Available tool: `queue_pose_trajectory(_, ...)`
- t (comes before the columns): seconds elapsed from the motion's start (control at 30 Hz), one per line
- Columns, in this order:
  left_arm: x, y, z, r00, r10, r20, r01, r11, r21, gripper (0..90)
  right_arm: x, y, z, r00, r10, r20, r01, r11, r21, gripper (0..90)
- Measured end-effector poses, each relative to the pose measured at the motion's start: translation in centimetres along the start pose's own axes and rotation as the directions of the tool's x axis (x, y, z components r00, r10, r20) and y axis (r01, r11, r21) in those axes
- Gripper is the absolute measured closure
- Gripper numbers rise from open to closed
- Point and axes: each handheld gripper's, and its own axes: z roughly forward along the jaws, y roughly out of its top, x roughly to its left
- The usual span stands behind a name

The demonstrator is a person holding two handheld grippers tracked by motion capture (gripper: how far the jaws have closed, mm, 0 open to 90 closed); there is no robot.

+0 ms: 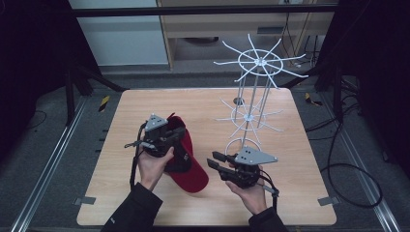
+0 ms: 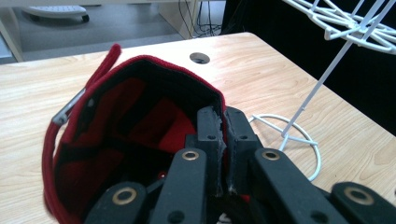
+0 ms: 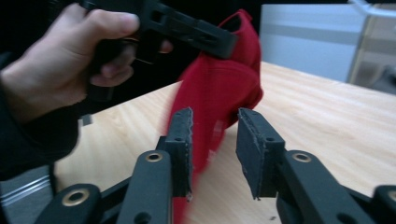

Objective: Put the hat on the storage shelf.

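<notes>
Count of hand-held grippers: two, one in each of my hands.
My left hand-held gripper [image 1: 178,133]: jaws clamped together on the side wall of the red cap, the fabric edge pinched between the pads, as my left gripper view shows.
My left hand [image 1: 153,164]: wrapped round the left gripper's body, dark sleeve behind it.
Red cap [image 1: 191,166]: one; left of centre on the surface, raised at the crown end where I grip it, brim pointing toward me and low over the wood. Opening faces my left gripper's camera; black lining inside, a red strap [image 2: 100,70] with a metal buckle at the back.
My right hand-held gripper [image 1: 216,160]: jaws apart, nothing pressed between the pads; it sits just beside the cap's brim, pointing at it.
Surface [image 1: 290,145]: one, light wood, with one round hole near the far edge.
White wire rack [image 1: 258,63]: one; stands on the right half, two spoked tiers on a ring base.
</notes>
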Motion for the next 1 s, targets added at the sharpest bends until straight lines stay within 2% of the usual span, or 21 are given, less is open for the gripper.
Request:
queue_pose_trajectory(0.17,0.0,0.3,-1.2,0.9995,0.018,0.027,-0.017,0.9993,-0.033,86.2,-0.3,-0.3,0.2,0.9985,0.005,0.055,-0.005,1.000,0.014,62.6)
queue_pose_trajectory(0.27,-0.4,0.6,-1.9,0.9980,0.036,0.053,-0.033,0.9978,-0.058,86.3,-0.6,-1.0,0.7,0.9974,0.023,0.069,-0.026,0.999,0.038,58.8)
queue_pose_trajectory(0.37,-0.9,0.8,-2.3,0.9950,0.054,0.085,-0.048,0.9964,-0.070,86.5,-0.6,-1.7,1.4,0.9968,0.021,0.077,-0.025,0.998,0.059,56.0)
queue_pose_trajectory(0.53,-1.8,0.6,-2.8,0.9865,0.088,0.138,-0.080,0.9948,-0.063,86.6,-1.1,-2.5,2.1,0.9938,0.020,0.109,-0.029,0.996,0.080,52.9)
queue_pose_trajectory(0.73,-3.0,-0.2,-3.5,0.9723,0.141,0.187,-0.132,0.9895,-0.058,86.6,-2.5,-3.9,2.7,0.9870,0.049,0.153,-0.066,0.992,0.106,50.4)
queue_pose_trajectory(0.8,-3.3,-0.5,-3.8,0.9698,0.152,0.190,-0.144,0.9880,-0.056,86.6,-2.8,-4.3,3.0,0.9843,0.066,0.164,-0.085,0.990,0.115,49.8)
queue_pose_trajectory(1.0,-3.5,-1.4,-4.1,0.9657,0.154,0.209,-0.147,0.9879,-0.050,86.7,-3.0,-4.7,4.2,0.9852,0.074,0.155,-0.093,0.989,0.117,49.3)
